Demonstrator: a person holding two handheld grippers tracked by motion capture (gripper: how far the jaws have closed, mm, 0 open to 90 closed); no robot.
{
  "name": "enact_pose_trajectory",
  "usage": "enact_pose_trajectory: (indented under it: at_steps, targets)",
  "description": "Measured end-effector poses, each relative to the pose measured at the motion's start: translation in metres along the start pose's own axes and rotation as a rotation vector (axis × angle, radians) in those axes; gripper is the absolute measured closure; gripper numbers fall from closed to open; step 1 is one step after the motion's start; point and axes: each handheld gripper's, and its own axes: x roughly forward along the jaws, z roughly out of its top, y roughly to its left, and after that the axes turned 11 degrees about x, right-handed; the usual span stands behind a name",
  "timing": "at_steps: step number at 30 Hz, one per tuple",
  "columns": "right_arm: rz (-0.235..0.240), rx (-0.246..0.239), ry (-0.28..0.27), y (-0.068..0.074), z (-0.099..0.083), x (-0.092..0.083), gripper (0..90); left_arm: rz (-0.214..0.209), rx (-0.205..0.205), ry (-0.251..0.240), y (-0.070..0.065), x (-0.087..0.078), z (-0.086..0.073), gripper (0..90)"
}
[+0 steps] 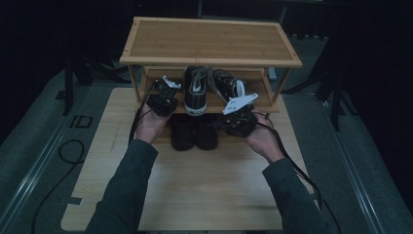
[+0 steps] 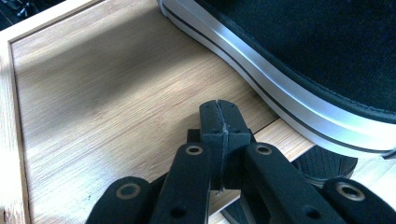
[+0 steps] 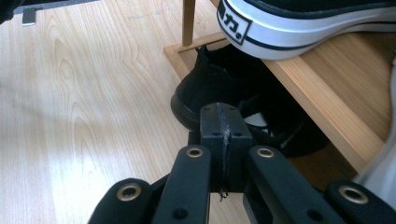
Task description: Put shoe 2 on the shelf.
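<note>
A three-level bamboo shoe rack (image 1: pixel 209 41) stands at the far side of the wooden table (image 1: pixel 195 190). On its middle shelf (image 1: pixel 260 90) sit two black-and-white sneakers (image 1: pixel 196 92) (image 1: pixel 226 84). A pair of black shoes (image 1: pixel 184 132) stands on the bottom level, toes toward me. My left gripper (image 1: pixel 164 95) is shut and empty over the left part of the middle shelf (image 2: pixel 116 93), beside a sneaker's white sole (image 2: pixel 280 88). My right gripper (image 1: pixel 229 121) is also shut and empty, low at the rack's front right, with its closed tips (image 3: pixel 225 121) pointing at a black shoe (image 3: pixel 210 88).
A sneaker heel with a printed label (image 3: pixel 289 28) overhangs the middle shelf's edge (image 3: pixel 317 88) above the right gripper. The rack's top board is bare. Open tabletop (image 3: pixel 93 116) lies in front of the rack. Cables trail from both grippers; dark floor surrounds the table.
</note>
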Motion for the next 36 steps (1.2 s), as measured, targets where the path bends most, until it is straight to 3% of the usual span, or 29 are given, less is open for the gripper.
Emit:
enact_pose_trajectory:
  at_steps: [10,36]
  targets:
    - [-0.009,0.016,0.006,-0.011,-0.013,-0.024,89.7,-0.002,0.000,0.000,0.000,0.000,0.000,90.0]
    - [-0.039,0.070,-0.009,-0.034,-0.049,-0.061,89.5,-0.005,-0.002,-0.006,0.001,0.000,-0.001,90.0]
